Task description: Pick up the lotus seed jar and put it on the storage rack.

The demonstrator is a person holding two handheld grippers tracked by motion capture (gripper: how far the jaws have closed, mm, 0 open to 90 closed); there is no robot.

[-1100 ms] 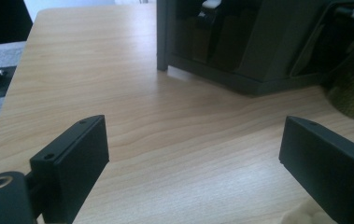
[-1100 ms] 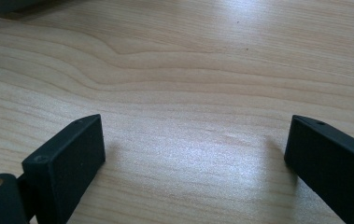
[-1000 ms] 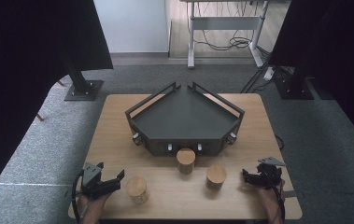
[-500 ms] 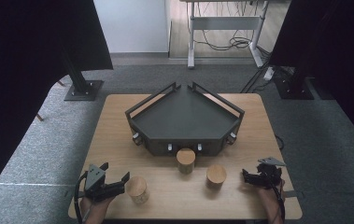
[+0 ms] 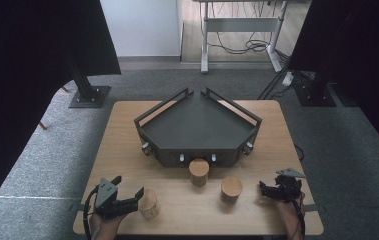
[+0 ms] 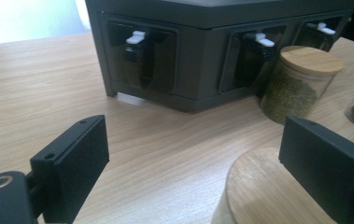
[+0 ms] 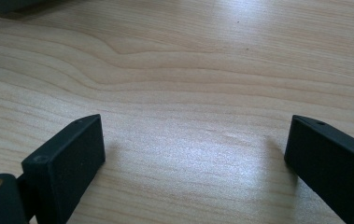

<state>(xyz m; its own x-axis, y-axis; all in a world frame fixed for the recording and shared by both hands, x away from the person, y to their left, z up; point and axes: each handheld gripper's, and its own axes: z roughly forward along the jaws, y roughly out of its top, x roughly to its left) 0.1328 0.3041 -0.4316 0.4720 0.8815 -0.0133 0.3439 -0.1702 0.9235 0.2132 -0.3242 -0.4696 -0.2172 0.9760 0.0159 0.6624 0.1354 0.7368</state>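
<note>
**Off-centre approach could tip the near-left jar**

At the near left of the table [image 5: 127, 145], the left gripper [image 5: 127, 200] is held with its jaws spread and nothing pinched. The near-left jar [image 5: 148, 204], wooden-lidded, is seen just beside its right jaw; in the left gripper view the lid [image 6: 263, 186] sits low and to the right, not centred between the jaws. If a grasp is closed from here, the jar could be pushed sideways or toppled by the right jaw. Farther in, the green-filled jar [image 5: 199, 172] stands just in front of the dark tray [image 5: 197, 127], and a knocked jar could roll toward it. The third jar [image 5: 231, 189] stands to its right. At the near right, the right gripper [image 5: 269, 190] is rested low over bare wood, jaws spread, empty.
</note>
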